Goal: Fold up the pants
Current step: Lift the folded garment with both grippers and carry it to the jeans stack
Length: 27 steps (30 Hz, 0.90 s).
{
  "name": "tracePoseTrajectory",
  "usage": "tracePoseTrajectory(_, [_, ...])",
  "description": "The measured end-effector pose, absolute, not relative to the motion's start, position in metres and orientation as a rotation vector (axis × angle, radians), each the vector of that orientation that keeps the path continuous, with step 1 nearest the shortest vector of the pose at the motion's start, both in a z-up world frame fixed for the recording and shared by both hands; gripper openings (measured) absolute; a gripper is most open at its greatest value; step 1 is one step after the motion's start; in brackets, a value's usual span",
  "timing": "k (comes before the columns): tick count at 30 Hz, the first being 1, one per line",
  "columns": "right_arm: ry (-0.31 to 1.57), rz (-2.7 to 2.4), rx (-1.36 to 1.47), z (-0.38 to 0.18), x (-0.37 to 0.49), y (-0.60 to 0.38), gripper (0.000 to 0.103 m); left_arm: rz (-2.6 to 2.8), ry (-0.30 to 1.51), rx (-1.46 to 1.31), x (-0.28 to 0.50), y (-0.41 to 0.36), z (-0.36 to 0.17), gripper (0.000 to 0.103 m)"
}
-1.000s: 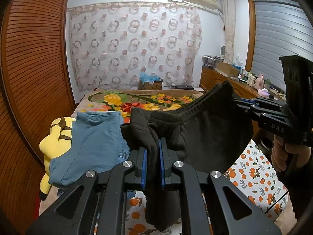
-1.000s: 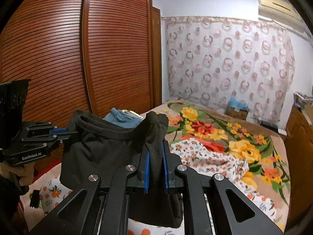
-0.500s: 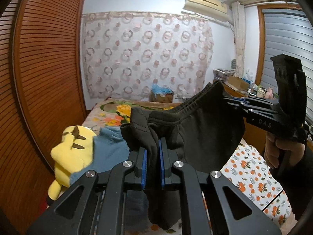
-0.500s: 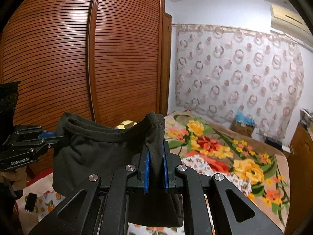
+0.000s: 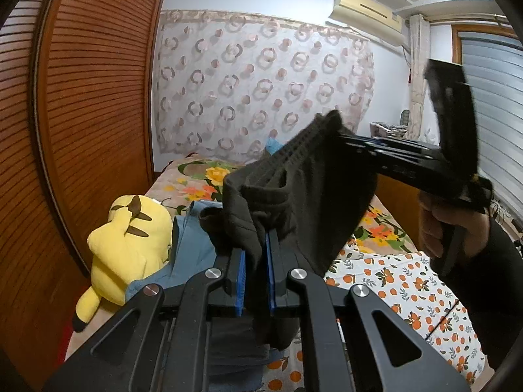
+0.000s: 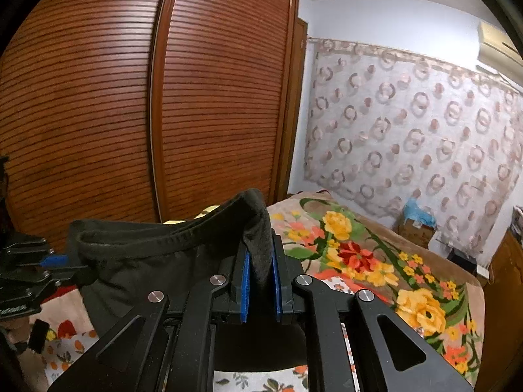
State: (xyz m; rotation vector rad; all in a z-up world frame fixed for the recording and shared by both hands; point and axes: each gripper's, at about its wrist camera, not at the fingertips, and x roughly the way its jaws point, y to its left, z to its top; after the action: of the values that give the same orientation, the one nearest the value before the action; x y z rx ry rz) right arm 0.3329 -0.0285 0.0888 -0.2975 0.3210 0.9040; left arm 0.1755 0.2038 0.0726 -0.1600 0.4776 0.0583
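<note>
1. Above the bed with the orange-print sheet [image 5: 402, 281], the black, soft knit pants [image 5: 313, 202] hung in the air, held up by the ribbed waistband.
2. The left gripper [image 5: 255, 254] had its blue-padded fingers pinched on one waistband corner; the right gripper [image 6: 260, 261] was clamped the same way on the other.
3. The key relation: the waistband ran as a taut line between the two tools, and the legs dropped below, out of view.
4. Neither hand was nearer, since both already held an end.
5. Beneath lay a folded blue denim garment [image 5: 193, 245] beside a yellow plush toy [image 5: 127, 245], so lowering probably needed a bare patch.
</note>
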Motion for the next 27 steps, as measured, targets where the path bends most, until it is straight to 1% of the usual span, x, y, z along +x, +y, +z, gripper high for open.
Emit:
tracePoseTrajectory(8, [0.326, 0.973, -0.321, 0.08, 0.358, -0.005, 0.011, 0.082, 0.489, -0.202, 0.162, 0.208, 0.069, 0.011])
tracePoseTrajectory(15, [0.371, 1.042, -0.322, 0.061, 0.384, 0.012, 0.011, 0.163, 0.528, -0.203, 0.162, 0.217, 0.053, 0.012])
tracePoseTrajectory(27, [0.431, 1.111, -0.365, 0.047, 0.413, 0.048, 0.011, 0.225, 0.589, -0.232, 0.163, 0.233, 0.029, 0.011])
